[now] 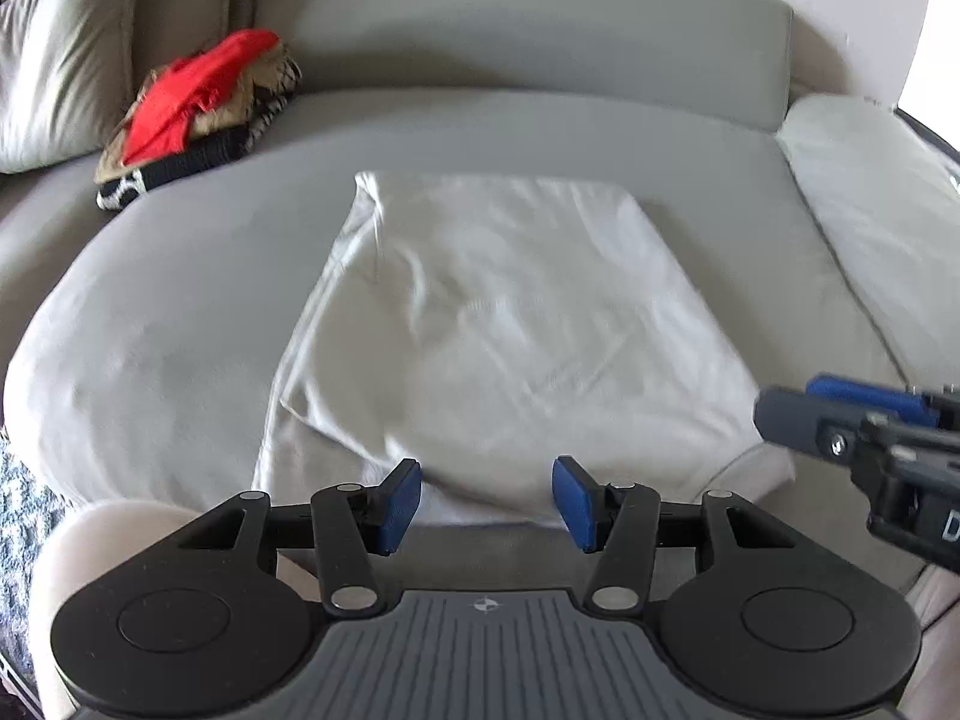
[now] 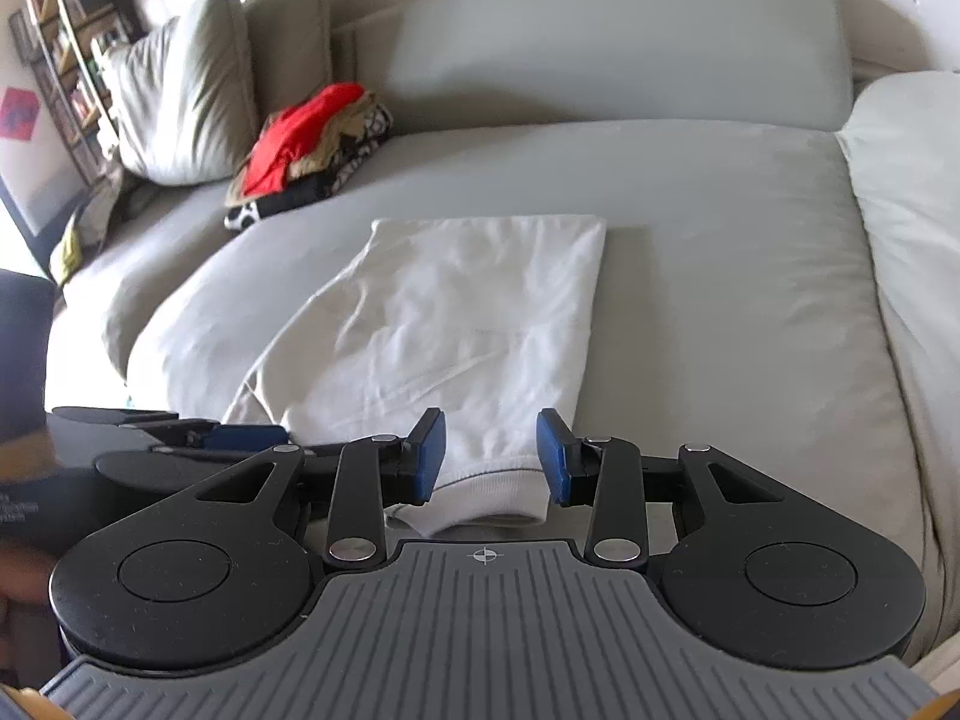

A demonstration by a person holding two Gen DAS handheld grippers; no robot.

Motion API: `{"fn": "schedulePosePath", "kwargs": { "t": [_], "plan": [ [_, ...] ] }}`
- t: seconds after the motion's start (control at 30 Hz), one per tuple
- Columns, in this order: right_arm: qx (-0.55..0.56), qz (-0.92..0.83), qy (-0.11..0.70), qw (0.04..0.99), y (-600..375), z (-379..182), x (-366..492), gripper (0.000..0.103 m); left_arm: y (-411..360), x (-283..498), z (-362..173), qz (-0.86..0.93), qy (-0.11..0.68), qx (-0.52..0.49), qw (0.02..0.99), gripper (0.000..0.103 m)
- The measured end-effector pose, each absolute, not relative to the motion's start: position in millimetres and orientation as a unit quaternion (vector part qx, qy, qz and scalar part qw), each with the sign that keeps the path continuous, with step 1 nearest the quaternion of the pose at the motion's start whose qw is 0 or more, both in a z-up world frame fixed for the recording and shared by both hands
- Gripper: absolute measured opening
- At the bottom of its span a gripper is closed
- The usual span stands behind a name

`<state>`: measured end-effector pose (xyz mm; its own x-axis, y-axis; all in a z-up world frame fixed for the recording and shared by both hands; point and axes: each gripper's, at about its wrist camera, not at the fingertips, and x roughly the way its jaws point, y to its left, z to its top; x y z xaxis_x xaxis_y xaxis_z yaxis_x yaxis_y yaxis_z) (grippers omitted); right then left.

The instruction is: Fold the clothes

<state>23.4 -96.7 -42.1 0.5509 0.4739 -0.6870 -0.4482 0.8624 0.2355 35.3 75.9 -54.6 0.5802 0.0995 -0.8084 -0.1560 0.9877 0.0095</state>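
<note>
A white garment [image 1: 504, 324] lies folded lengthwise on the grey sofa seat [image 1: 180, 300], its ribbed hem toward me. My left gripper [image 1: 487, 501] hovers open over the near left end of the garment, with only loose cloth showing between its blue pads. In the right wrist view the same white garment [image 2: 468, 324] stretches away, and my right gripper [image 2: 491, 456] stands open over the ribbed hem [image 2: 492, 492], its pads apart from the cloth. The right gripper [image 1: 840, 420] also pokes in at the right edge of the left wrist view.
A pile of clothes [image 1: 198, 114] with a red piece on top sits at the back left of the seat, seen also as a pile of clothes [image 2: 306, 150]. Cushions [image 2: 180, 96] lean in the left corner, a pale cushion [image 1: 876, 192] lies right. A bookshelf [image 2: 66, 42] stands far left.
</note>
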Motion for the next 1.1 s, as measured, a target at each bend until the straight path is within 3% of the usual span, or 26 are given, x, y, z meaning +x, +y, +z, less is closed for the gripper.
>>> {"fn": "schedulePosePath", "kwargs": {
  "t": [0.57, 0.8, 0.93, 1.1],
  "plan": [
    [-0.073, 0.239, 0.455, 0.854, -92, -66, 16, 0.043, 83, 26, -76, 0.071, 0.496, -0.045, 0.864, 0.059],
    [-0.022, 0.236, 0.479, 0.845, -118, -47, 11, 0.056, 82, 17, -67, 0.056, 0.511, -0.037, 0.857, 0.058],
    [0.032, 0.237, 0.463, 0.854, -130, -31, 15, 0.073, 90, 10, -55, 0.034, 0.501, -0.056, 0.863, 0.06],
    [0.094, 0.234, 0.448, 0.858, -138, -19, 28, 0.075, 111, 9, -31, 0.042, 0.462, -0.095, 0.88, 0.064]
  ]
}}
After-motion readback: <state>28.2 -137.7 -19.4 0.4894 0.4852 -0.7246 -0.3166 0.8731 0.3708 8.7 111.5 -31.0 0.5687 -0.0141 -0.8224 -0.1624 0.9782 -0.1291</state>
